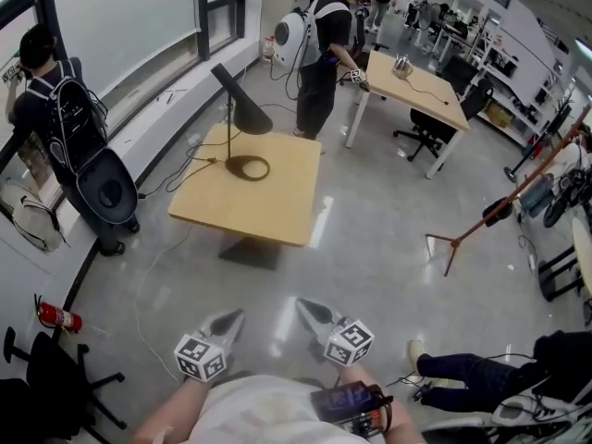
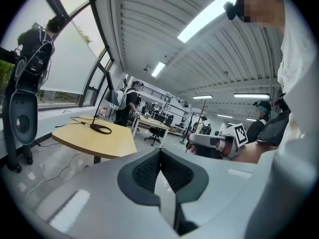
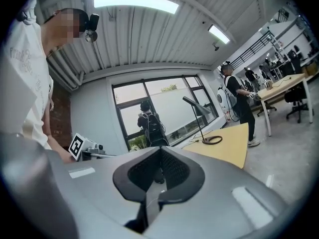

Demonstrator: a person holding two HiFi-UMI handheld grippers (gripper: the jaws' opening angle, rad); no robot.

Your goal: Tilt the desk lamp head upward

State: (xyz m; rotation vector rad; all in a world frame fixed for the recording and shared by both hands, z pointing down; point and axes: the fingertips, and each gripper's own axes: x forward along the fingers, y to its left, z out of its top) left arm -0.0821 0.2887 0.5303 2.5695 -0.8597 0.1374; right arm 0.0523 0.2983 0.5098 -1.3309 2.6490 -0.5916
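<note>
A light wooden table point(image 1: 277, 213) is set on the grey floor point(image 1: 370, 248) near the window point(image 1: 120, 26). At the far left a person with a black backpack point(image 1: 55, 118) is turned to the glass. A red fire extinguisher point(image 1: 57, 317) is laid on the floor at the near left, near a black chair point(image 1: 51, 377). Farther off, a second table point(image 1: 421, 91) is attended by a person with a white backpack point(image 1: 324, 54), and a reddish stand point(image 1: 499, 211) is tilted at the right
</note>
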